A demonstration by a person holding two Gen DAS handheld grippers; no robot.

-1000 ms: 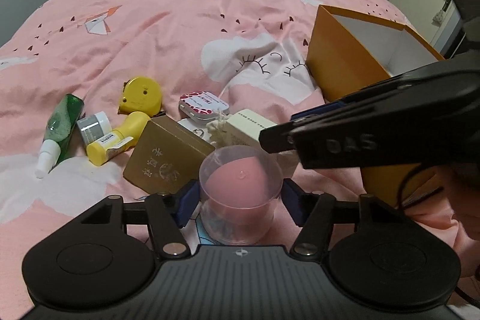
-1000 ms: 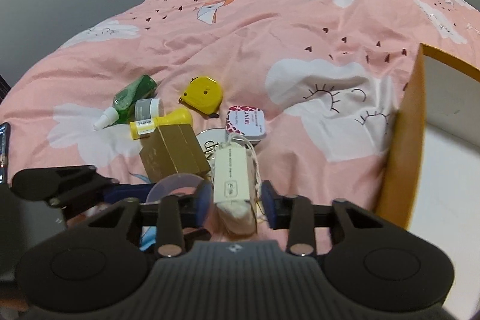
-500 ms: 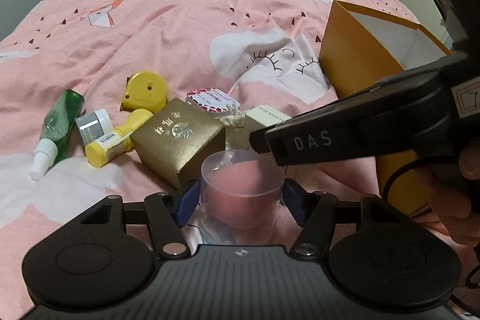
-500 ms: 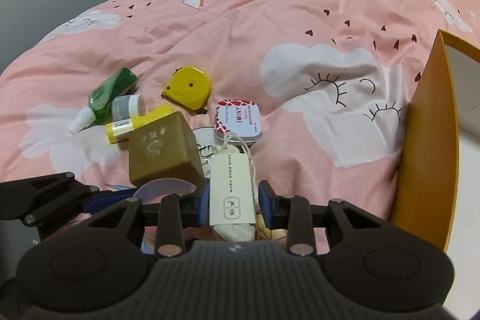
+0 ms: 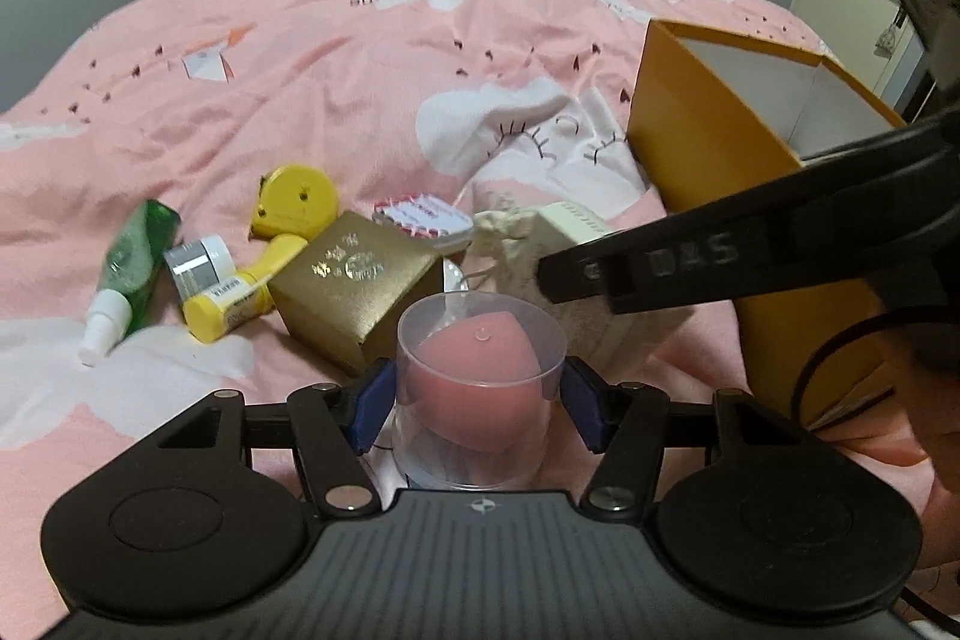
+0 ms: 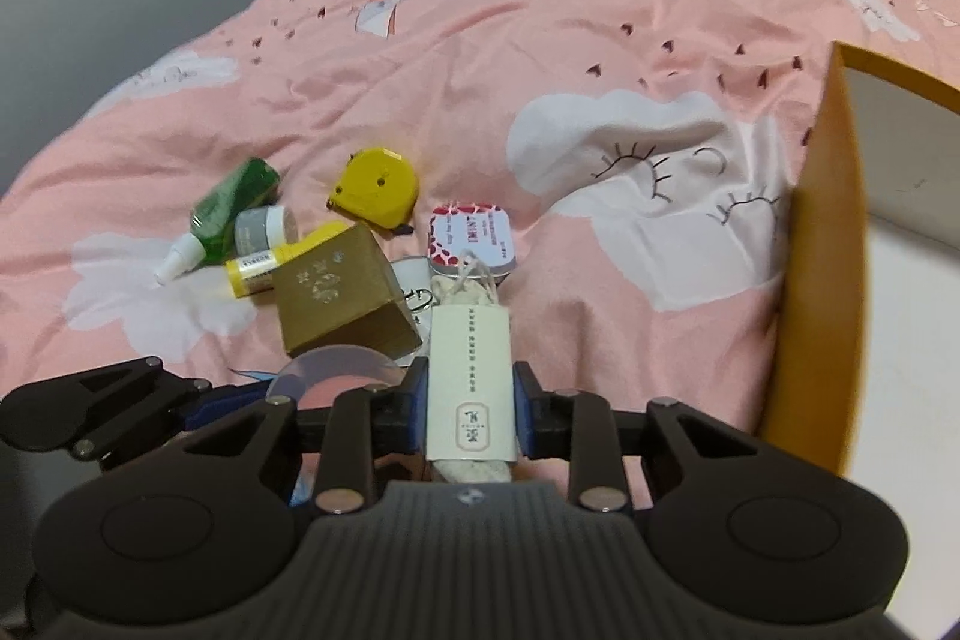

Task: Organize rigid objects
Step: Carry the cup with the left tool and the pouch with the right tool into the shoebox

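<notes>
Since a second ago the gold box point(image 5: 354, 280) has tipped up off the bedspread, and both claws have narrowed. The left claw point(image 5: 480, 400) is closing on the clear cup with a pink sponge point(image 5: 480, 370), pads touching its sides; the right claw point(image 6: 471, 415) is closing, pinching the cream-sleeved cloth pouch point(image 6: 471, 388). They sit low on a pink cloud-print bed point(image 5: 360, 58) between grey walls, an open orange box point(image 5: 720, 148) at its right.

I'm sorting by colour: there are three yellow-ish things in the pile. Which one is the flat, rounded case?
The yellow tape measure, lying farthest back. The yellow bottle is a labelled tube, and the gold box is square-cornered.
</notes>
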